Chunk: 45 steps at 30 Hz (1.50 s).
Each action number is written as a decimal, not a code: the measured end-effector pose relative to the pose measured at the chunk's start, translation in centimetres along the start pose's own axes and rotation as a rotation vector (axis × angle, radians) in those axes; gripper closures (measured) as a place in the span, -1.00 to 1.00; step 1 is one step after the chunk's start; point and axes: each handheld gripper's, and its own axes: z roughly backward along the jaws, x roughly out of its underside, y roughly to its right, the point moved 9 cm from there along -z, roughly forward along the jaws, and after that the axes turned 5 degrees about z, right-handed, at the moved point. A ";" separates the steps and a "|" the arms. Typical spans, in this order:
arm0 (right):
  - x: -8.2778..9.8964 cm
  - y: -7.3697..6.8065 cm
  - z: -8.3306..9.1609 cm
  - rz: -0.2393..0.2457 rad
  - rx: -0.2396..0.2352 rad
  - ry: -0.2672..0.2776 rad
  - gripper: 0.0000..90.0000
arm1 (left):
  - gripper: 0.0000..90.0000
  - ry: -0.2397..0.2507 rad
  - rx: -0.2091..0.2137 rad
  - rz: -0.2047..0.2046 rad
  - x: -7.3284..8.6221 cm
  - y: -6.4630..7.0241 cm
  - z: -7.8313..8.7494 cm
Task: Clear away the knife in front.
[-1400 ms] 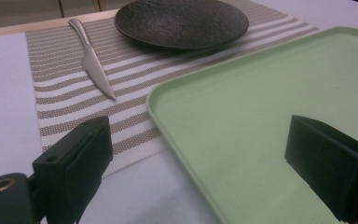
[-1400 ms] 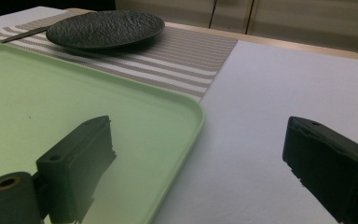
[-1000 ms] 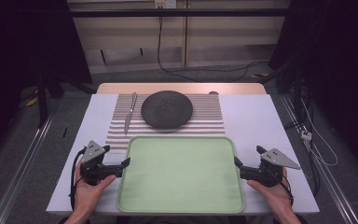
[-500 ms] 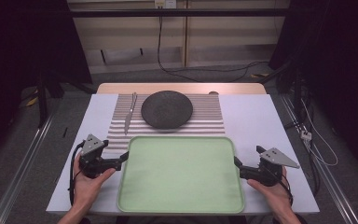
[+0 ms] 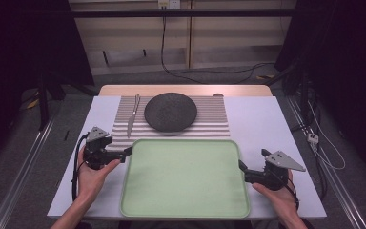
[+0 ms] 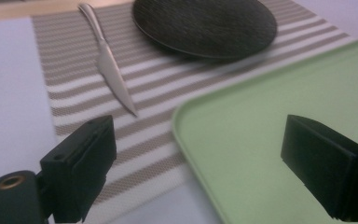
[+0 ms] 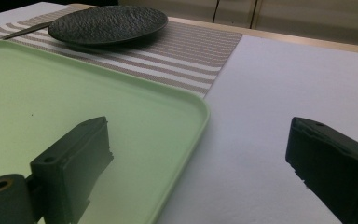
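Grippers, left (image 5: 129, 151) and right (image 5: 241, 165), spread wide, flank green tray (image 5: 186, 181) on white table (image 5: 262, 124).

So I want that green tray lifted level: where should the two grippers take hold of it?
Probably the raised rim of the green tray, at the middle of its left and right edges. The open left gripper and right gripper already flank it; slide in sideways, one jaw over the lip.

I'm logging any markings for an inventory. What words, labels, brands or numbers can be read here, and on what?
None: the tray, plate, knife, striped mat and both grippers, left and right, show no readable text, label or number.
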 end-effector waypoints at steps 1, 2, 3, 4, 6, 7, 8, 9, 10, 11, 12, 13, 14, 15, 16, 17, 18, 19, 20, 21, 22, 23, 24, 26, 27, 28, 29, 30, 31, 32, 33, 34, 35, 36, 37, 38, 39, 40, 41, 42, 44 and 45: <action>0.0 0.0 0.0 0.000 0.000 -0.001 -0.85 | -0.77 -0.002 -0.007 -0.001 -0.1 -0.2 -0.2; 0.0 0.0 0.0 0.001 -0.001 -0.001 -0.85 | -0.77 -0.007 -0.012 0.005 -0.3 -0.4 -0.4; 0.0 0.0 0.0 0.001 0.000 -0.001 -0.85 | -0.79 -0.008 -0.011 0.012 -0.4 -0.6 -0.5; 0.0 0.0 0.0 0.001 -0.001 -0.002 -0.85 | -0.79 -0.007 -0.018 0.012 -0.7 -0.9 -0.7; 0.0 0.0 0.0 0.000 0.000 -0.003 -0.85 | -0.79 -0.013 -0.025 0.012 -1.0 -1.3 -1.0; 0.0 0.0 0.0 0.000 -0.002 -0.003 -0.85 | -0.79 -0.006 -0.027 0.008 -1.3 -1.5 -1.2; 0.0 0.0 0.0 0.000 -0.002 -0.003 -0.85 | -0.79 -0.001 -0.034 -0.004 -1.6 -1.7 -1.4; 0.0 0.0 -0.1 0.000 -0.002 -0.003 -0.85 | -0.76 0.014 -0.044 -0.018 -1.9 -2.0 -1.6; 0.1 0.0 -0.1 0.000 -0.003 -0.004 -0.86 | -0.74 0.029 -0.053 -0.024 -2.2 -2.3 -1.7; 0.1 0.0 -0.1 0.000 -0.003 -0.004 -0.86 | -0.74 0.035 -0.047 -0.007 -2.4 -2.6 -1.8; 0.1 0.0 -0.1 -0.001 -0.003 -0.004 -0.86 | -0.76 0.034 -0.035 0.005 -2.6 -2.8 -2.0; 0.1 0.0 -0.1 -0.001 -0.005 -0.004 -0.86 | -0.76 0.030 -0.042 0.004 -2.8 -3.1 -2.2; 0.1 0.0 -0.1 0.000 -0.005 -0.006 -0.86 | -0.76 0.034 -0.055 -0.005 -3.1 -3.4 -2.3; 0.1 0.0 -0.1 0.000 -0.005 -0.006 -0.86 | -0.76 0.032 -0.063 -0.005 -3.3 -3.6 -2.5; 0.1 0.0 -0.2 -0.004 -0.009 -0.007 -0.86 | -0.76 0.027 -0.063 0.001 -3.5 -3.9 -2.7; 0.1 0.0 -0.2 -0.006 -0.008 -0.009 -0.86 | -0.76 0.021 -0.058 0.013 -3.7 -4.0 -3.0; 0.1 0.0 -0.2 -0.006 -0.008 -0.009 -0.86 | -0.74 0.013 -0.059 0.028 -3.9 -4.3 -3.3; 0.1 0.0 -0.3 -0.007 -0.008 -0.011 -0.86 | -0.74 -0.008 -0.069 0.060 -3.9 -4.6 -3.6; 0.1 0.0 -0.4 -0.008 -0.009 -0.012 -0.86 | -0.76 -0.014 -0.049 0.101 -4.1 -4.7 -3.9; 0.1 0.0 -0.5 -0.008 -0.012 -0.012 -0.86 | -0.77 -0.018 -0.033 0.111 -4.3 -4.7 -4.1; 0.1 0.0 -0.6 -0.006 -0.013 -0.015 -0.86 | -0.75 -0.016 -0.047 0.109 -4.6 -4.8 -4.4; 0.1 0.0 -0.6 -0.006 -0.013 -0.015 -0.86 | -0.75 -0.021 -0.076 0.091 -4.8 -5.1 -4.6; 0.1 -0.1 -0.7 -0.007 -0.018 -0.016 -0.86 | -0.78 -0.016 -0.089 0.084 -5.0 -5.2 -4.8; 0.1 -0.1 -0.8 -0.008 -0.027 -0.022 -0.87 | -0.77 -0.027 -0.103 0.065 -5.4 -5.5 -5.2; 0.2 -0.1 -0.8 -0.009 -0.029 -0.024 -0.87 | -0.77 -0.024 -0.106 0.070 -5.6 -5.6 -5.5; 0.2 -0.1 -0.8 -0.009 -0.033 -0.025 -0.87 | -0.76 -0.026 -0.109 0.071 -5.8 -5.7 -5.7; 0.2 -0.1 -0.8 -0.009 -0.033 -0.025 -0.87 | -0.76 -0.029 -0.107 0.075 -6.0 -5.8 -5.9; 0.2 -0.1 -0.8 -0.009 -0.034 -0.026 -0.87 | -0.77 -0.030 -0.104 0.076 -6.3 -5.8 -6.2; 0.2 -0.1 -0.8 -0.009 -0.034 -0.026 -0.87 | -0.77 -0.039 -0.106 0.066 -6.5 -5.8 -6.5; 0.2 -0.1 -0.8 -0.009 -0.037 -0.025 -0.86 | -0.78 -0.050 -0.106 0.066 -6.6 -5.8 -6.8; 0.2 -0.1 -0.8 -0.009 -0.037 -0.025 -0.86 | -0.78 -0.059 -0.099 0.063 -6.8 -5.7 -7.1; 0.2 -0.2 -0.8 -0.010 -0.038 -0.026 -0.86 | -0.79 -0.064 -0.098 0.058 -7.0 -5.7 -7.5; 0.2 -0.2 -0.8 -0.009 -0.038 -0.027 -0.86 | -0.79 -0.073 -0.107 0.047 -7.1 -5.7 -7.8; 0.2 -0.3 -0.9 -0.006 -0.040 -0.027 -0.86 | -0.79 -0.077 -0.114 0.031 -7.4 -5.8 -8.1; 0.2 -0.3 -0.9 -0.004 -0.042 -0.028 -0.86 | -0.79 -0.081 -0.118 0.018 -7.5 -5.9 -8.3; 0.2 -0.4 -0.9 -0.004 -0.045 -0.028 -0.86 | -0.78 -0.084 -0.119 0.019 -7.7 -5.9 -8.7; 0.2 -0.3 -0.9 -0.004 -0.047 -0.028 -0.86 | -0.77 -0.086 -0.115 0.020 -7.9 -5.9 -9.0; 0.2 -0.3 -1.0 -0.005 -0.047 -0.029 -0.86 | -0.76 -0.088 -0.111 0.025 -8.1 -6.0 -9.3; 0.2 -0.3 -1.0 -0.005 -0.047 -0.029 -0.86 | -0.76 -0.088 -0.114 0.030 -8.2 -6.2 -9.6; 0.3 -0.3 -1.0 -0.007 -0.047 -0.030 -0.86 | -0.76 -0.093 -0.116 0.035 -8.3 -6.4 -9.9; 0.3 -0.2 -1.0 -0.012 -0.046 -0.032 -0.86 | -0.76 -0.119 -0.129 0.036 -8.5 -6.9 -11.1; 0.3 -0.2 -1.0 -0.012 -0.047 -0.032 -0.86 | -0.75 -0.119 -0.129 0.036 -8.5 -6.9 -11.1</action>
